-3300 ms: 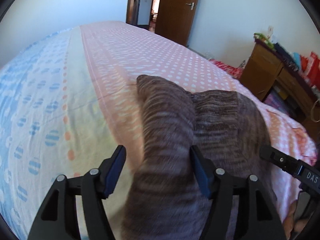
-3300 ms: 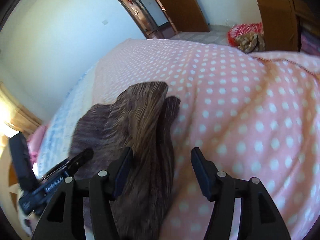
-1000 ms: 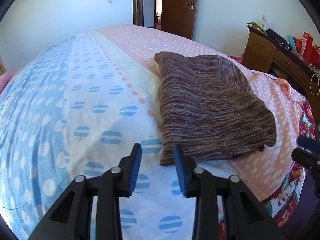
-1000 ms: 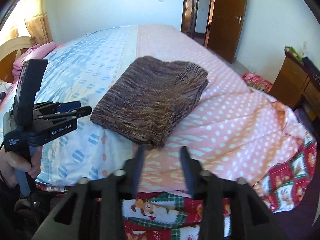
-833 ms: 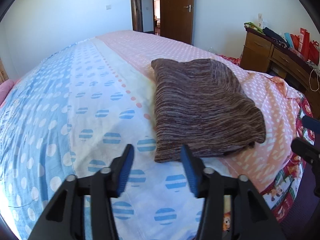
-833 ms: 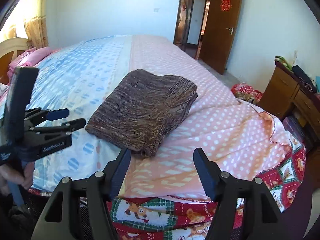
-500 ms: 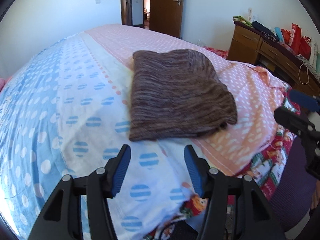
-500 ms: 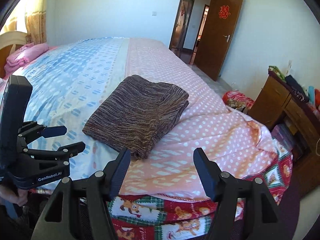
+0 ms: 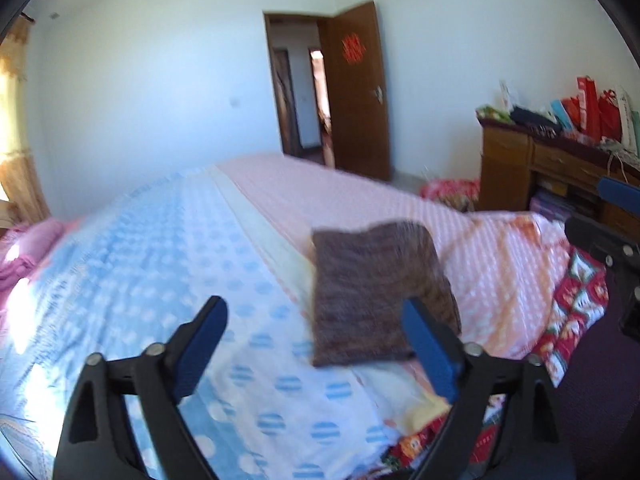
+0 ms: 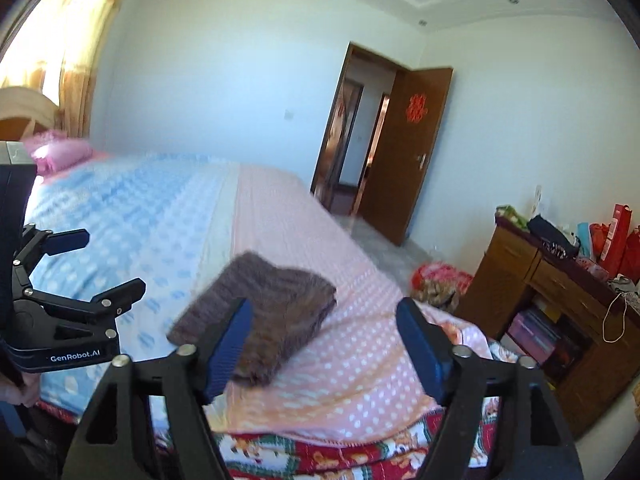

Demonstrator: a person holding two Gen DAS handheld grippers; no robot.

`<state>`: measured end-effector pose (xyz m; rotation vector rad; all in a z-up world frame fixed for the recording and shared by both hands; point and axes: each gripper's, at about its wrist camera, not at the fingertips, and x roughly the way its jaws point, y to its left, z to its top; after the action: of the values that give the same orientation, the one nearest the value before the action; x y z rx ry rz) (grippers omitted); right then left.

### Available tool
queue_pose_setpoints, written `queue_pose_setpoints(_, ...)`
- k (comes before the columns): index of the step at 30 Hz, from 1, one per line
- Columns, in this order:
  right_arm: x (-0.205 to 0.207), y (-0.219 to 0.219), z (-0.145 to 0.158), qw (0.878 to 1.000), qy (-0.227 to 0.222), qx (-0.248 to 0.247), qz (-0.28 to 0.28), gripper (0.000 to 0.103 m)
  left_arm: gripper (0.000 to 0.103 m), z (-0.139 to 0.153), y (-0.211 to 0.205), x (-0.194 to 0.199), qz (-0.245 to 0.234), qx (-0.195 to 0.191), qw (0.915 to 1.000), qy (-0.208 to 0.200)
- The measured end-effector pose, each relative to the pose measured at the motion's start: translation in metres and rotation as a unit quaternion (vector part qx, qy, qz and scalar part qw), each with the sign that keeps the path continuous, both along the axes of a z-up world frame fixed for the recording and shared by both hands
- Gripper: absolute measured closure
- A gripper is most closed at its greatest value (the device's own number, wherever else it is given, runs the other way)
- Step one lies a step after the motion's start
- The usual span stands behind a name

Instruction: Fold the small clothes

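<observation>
Folded brown sweater lying near the bed edge; left hand-held gripper and right hand-held gripper both wide, empty. Risk: sliding off if bedding tugged.

Bright daylight, motion blur (fisheye-warped edges)

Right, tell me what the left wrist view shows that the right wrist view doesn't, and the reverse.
Only the left wrist view shows the right gripper from the side, at its right edge. Only the right wrist view shows the left gripper from the side, plus the wooden headboard. Both show the folded brown knit garment lying on the bed, the open wooden door, the wooden dresser, and open jaws touching nothing.
</observation>
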<state>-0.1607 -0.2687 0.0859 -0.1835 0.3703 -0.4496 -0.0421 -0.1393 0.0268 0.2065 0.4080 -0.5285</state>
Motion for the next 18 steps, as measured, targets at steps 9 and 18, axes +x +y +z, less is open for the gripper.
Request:
queue_pose_setpoints(9, -0.018, 0.01, 0.021, 0.996, -0.088, -0.007, 0.015, 0.022, 0.0, 0.029, 0.009, -0.017, 0.027, -0.03, 0.9972, -0.063)
queue_pose_setpoints(18, -0.017, 0.003, 0.018, 0.994, -0.11, 0.02, 0.005, 0.015, 0.0, 0.033, 0.006, -0.025, 0.029, -0.015, 0.9957, -0.086)
